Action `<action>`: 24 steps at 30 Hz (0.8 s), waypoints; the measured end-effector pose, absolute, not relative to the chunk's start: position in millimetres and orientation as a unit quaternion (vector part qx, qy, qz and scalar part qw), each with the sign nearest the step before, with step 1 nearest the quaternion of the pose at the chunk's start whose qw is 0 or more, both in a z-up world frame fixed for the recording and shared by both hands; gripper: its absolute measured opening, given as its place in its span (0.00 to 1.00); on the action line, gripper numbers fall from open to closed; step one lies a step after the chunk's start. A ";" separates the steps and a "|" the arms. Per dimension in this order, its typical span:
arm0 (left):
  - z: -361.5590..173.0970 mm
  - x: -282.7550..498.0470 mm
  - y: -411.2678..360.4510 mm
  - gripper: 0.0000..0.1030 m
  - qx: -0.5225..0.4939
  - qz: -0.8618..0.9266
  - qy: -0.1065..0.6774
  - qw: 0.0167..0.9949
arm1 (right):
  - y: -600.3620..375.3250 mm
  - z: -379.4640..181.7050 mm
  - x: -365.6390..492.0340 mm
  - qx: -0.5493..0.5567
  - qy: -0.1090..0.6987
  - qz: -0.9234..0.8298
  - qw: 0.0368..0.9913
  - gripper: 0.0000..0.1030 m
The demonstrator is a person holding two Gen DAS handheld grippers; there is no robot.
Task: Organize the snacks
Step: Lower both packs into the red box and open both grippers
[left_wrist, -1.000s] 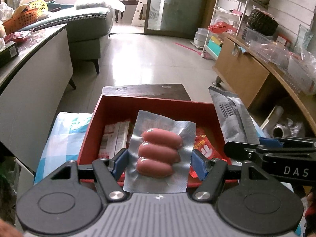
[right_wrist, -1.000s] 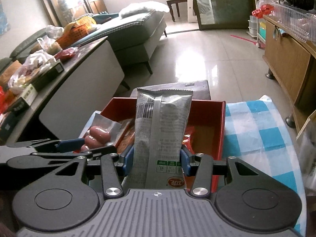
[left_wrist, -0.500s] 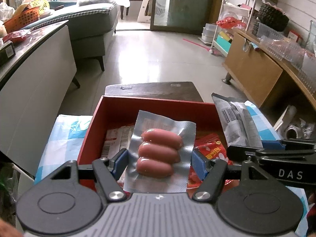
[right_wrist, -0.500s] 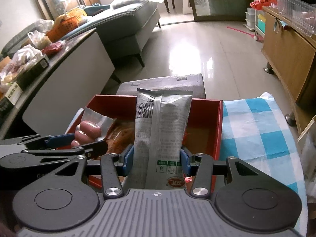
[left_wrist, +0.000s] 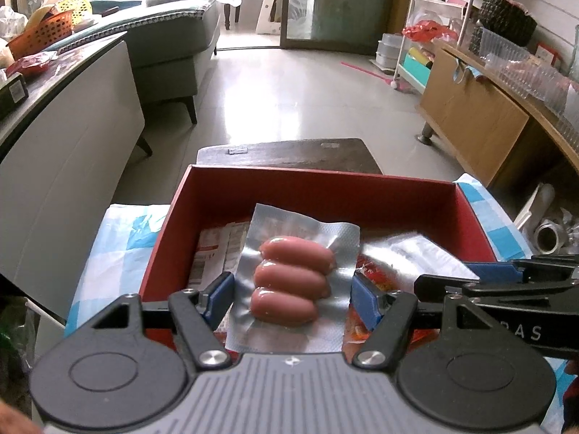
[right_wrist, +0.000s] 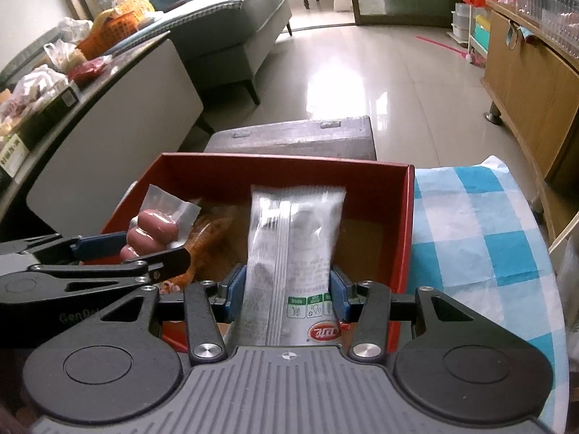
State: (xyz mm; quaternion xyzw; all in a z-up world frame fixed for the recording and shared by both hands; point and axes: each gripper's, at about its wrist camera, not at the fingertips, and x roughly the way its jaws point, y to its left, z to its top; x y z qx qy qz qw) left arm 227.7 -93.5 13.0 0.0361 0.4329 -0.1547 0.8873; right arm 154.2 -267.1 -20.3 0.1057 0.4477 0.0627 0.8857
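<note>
My left gripper (left_wrist: 291, 294) is shut on a clear vacuum pack of three pink sausages (left_wrist: 293, 282) and holds it over the red box (left_wrist: 325, 184). My right gripper (right_wrist: 287, 291) holds a silver snack packet (right_wrist: 295, 253) over the same box (right_wrist: 282, 166); the packet looks blurred and tips down, and the blue pads sit just beside its edges. The sausage pack also shows in the right wrist view (right_wrist: 153, 229), left of the packet. The silver packet lies low in the box in the left wrist view (left_wrist: 416, 253). Other snack packets lie on the box floor (left_wrist: 213, 249).
The box stands on a blue-and-white checked cloth (right_wrist: 481, 238). A dark stool (left_wrist: 289, 153) is just beyond the box. A grey counter (left_wrist: 65, 137) is on the left and a wooden sideboard (left_wrist: 481, 123) on the right.
Both grippers have moved forward and lower over the red box. The silver packet has tipped down into the box and blurs now. The sausage pack stays gripped.
</note>
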 end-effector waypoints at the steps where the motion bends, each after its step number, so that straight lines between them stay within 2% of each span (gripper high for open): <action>1: 12.4 228.3 -93.8 0.62 0.036 -0.154 0.434 0.887 | -266.9 -21.4 154.3 0.105 0.450 0.064 0.885 0.55; 14: 12.8 225.0 -97.1 0.62 0.056 -0.148 0.423 0.892 | -264.1 -22.0 154.2 0.099 0.454 0.060 0.884 0.56; 24: 13.7 220.0 -95.6 0.62 0.063 -0.141 0.423 0.893 | -263.3 -22.5 151.7 0.084 0.455 0.058 0.885 0.60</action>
